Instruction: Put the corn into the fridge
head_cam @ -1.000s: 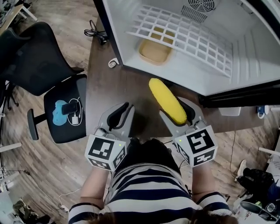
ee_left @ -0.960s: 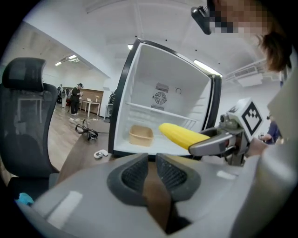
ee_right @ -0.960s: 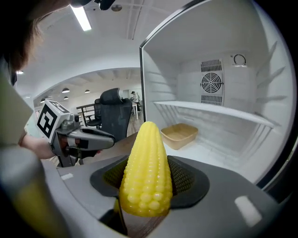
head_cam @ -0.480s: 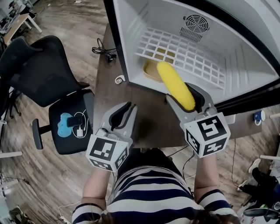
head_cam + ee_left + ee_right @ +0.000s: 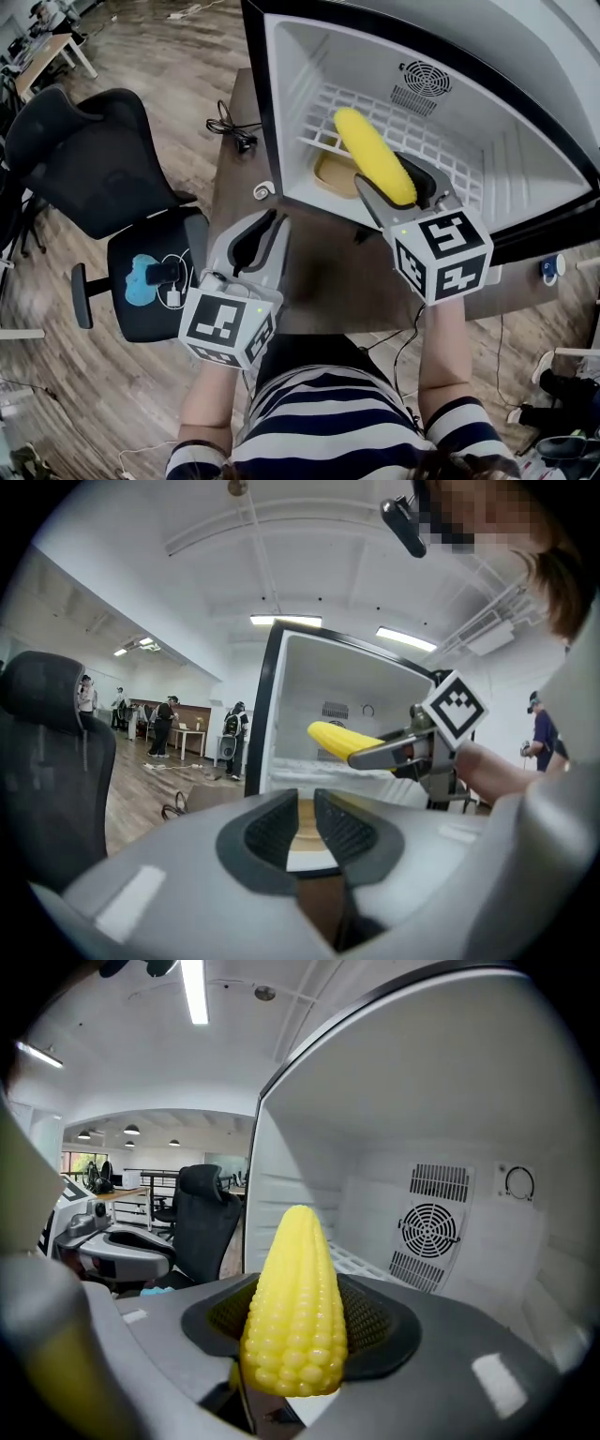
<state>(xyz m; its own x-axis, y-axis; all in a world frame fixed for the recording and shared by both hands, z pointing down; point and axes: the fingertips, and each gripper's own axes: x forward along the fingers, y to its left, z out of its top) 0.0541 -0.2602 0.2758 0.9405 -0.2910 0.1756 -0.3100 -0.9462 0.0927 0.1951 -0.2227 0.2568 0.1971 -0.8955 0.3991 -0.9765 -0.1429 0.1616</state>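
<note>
Holding the corn [image 5: 373, 155] by its thick end, my right gripper [image 5: 397, 187] is clamped on it at the mouth of the fridge [image 5: 525, 141]. The cob's long axis runs straight out along the jaws, with its tip inward above the wire shelf [image 5: 450, 155]. The shelf lies ahead and below, so I judge a forward-and-down placement. My left gripper [image 5: 255, 242], its jaws almost together on nothing, hangs over the table [image 5: 323, 277].
</note>
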